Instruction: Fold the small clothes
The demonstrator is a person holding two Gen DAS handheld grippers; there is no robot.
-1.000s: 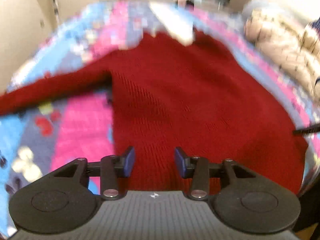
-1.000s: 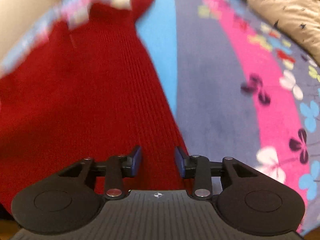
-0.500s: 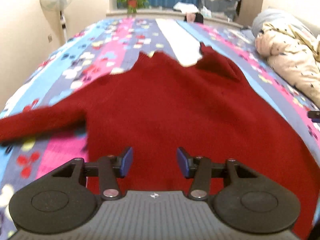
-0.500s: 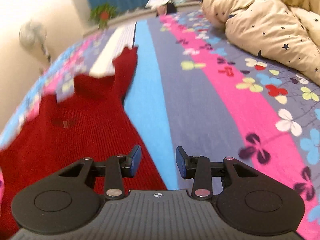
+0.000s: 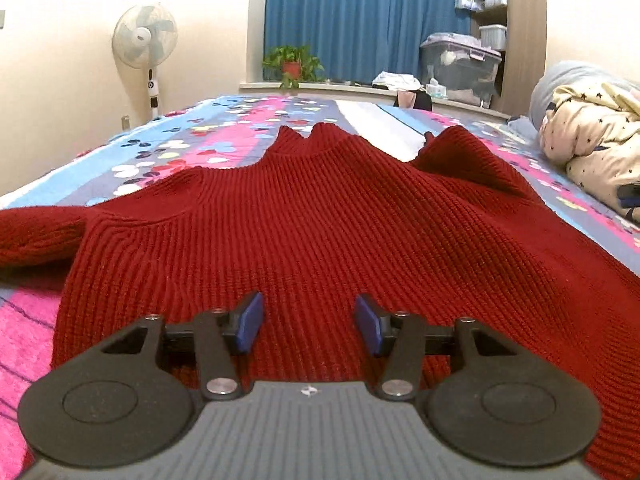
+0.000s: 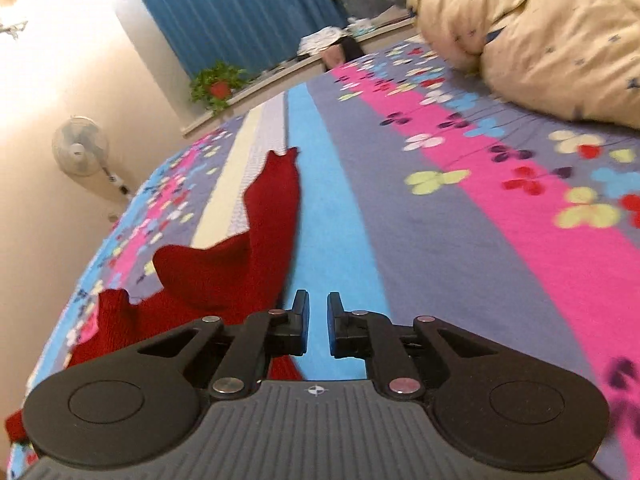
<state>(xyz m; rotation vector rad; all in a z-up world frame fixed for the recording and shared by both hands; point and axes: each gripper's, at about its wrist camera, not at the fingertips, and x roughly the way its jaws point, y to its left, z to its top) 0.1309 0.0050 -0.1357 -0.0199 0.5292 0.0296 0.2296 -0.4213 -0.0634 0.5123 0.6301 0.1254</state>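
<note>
On the striped floral bedspread I find the red knit sweater spread flat, collar far. My left gripper hangs over its hem, jaws wide apart, empty. My right gripper, nearly closed, grips nothing beside the sweater's edge. No legible writing.

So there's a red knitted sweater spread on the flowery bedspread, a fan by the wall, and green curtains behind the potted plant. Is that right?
Nearly. The curtains are blue, not green, as the left wrist view shows. The rest holds: the red knitted sweater lies spread on the flowery bedspread, the fan stands by the wall, and the potted plant sits in front of the curtains.
</note>
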